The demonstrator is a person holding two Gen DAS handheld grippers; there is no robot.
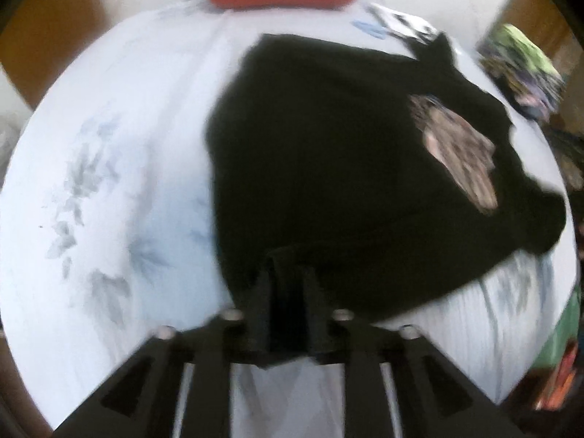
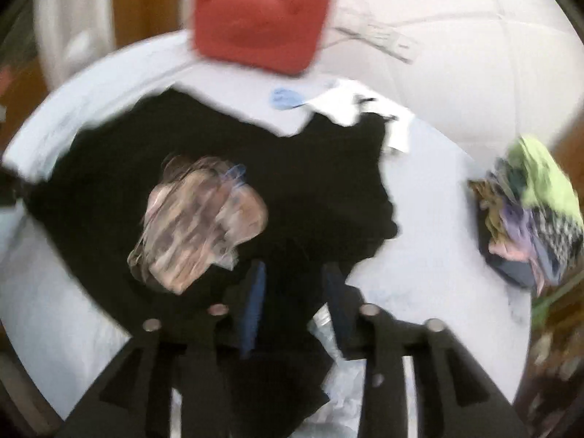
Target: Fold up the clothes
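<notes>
Bed: pale blue sheet with a faint leaf print (image 1: 109, 168), soft and lightly creased.
Garment: black cotton T-shirt with a mottled brown-pink chest print (image 2: 321, 189), spread on the sheet; which way its long axis points is lost in blur.
Bag: red fabric zip case with handles (image 2: 259, 25), beyond the shirt's far edge.
Pile: bundle of green, purple and checked clothes (image 2: 529, 211), right of the shirt.
Left gripper (image 1: 286, 288): pinching the shirt's near edge.
Right gripper (image 2: 294, 284): fingers apart around black fabric; grip unclear.
</notes>
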